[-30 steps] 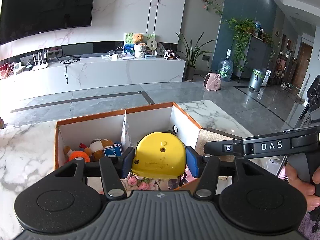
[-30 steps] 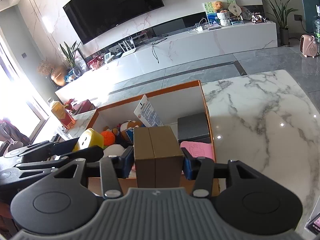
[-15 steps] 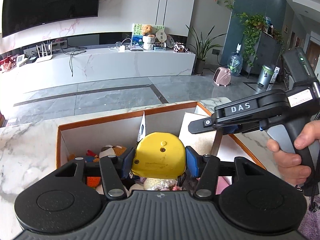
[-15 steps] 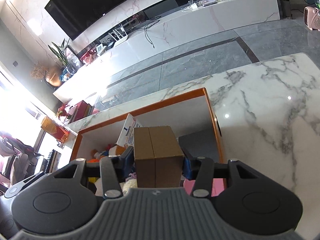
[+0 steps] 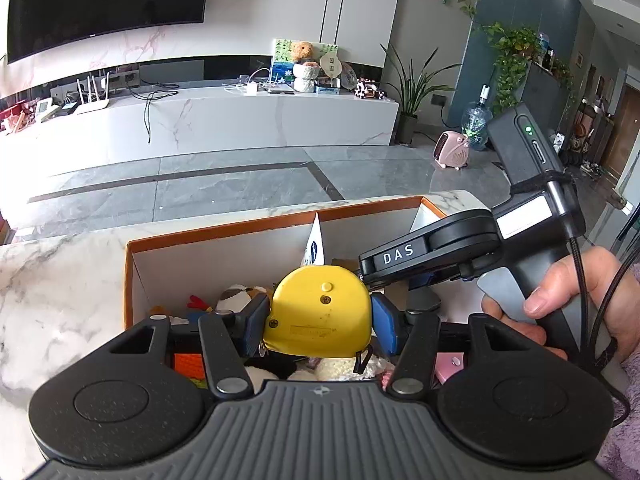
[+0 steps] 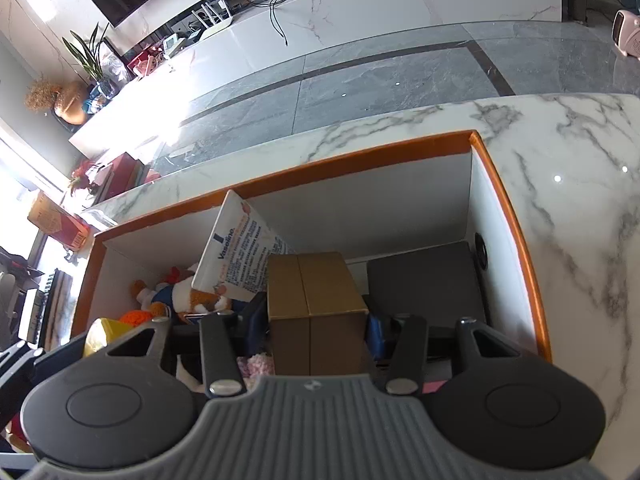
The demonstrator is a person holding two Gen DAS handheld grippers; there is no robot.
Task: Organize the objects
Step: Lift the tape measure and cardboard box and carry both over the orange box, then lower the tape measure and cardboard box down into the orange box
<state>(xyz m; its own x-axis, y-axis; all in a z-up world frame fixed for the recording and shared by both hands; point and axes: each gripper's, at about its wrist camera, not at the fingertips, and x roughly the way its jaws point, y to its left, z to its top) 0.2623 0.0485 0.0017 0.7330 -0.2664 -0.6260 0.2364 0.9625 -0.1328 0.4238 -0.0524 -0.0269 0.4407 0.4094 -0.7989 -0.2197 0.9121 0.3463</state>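
Right tool [image 6: 316, 320] now lower over orange-rimmed box [image 6: 504, 196], clamping brown carton [image 6: 316, 300]

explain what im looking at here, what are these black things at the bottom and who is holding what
No robot here: a person holds a handheld tool in each hand, each with a camera looking forward along its two fingers. The black shapes at the bottom are the tool bodies. The left tool grips a yellow tape measure; that view also shows the person's right hand holding the other tool. The right tool grips a brown cardboard box. Both hang over an orange-rimmed storage box on a marble table, holding plush toys, a Vaseline package and a dark grey box.
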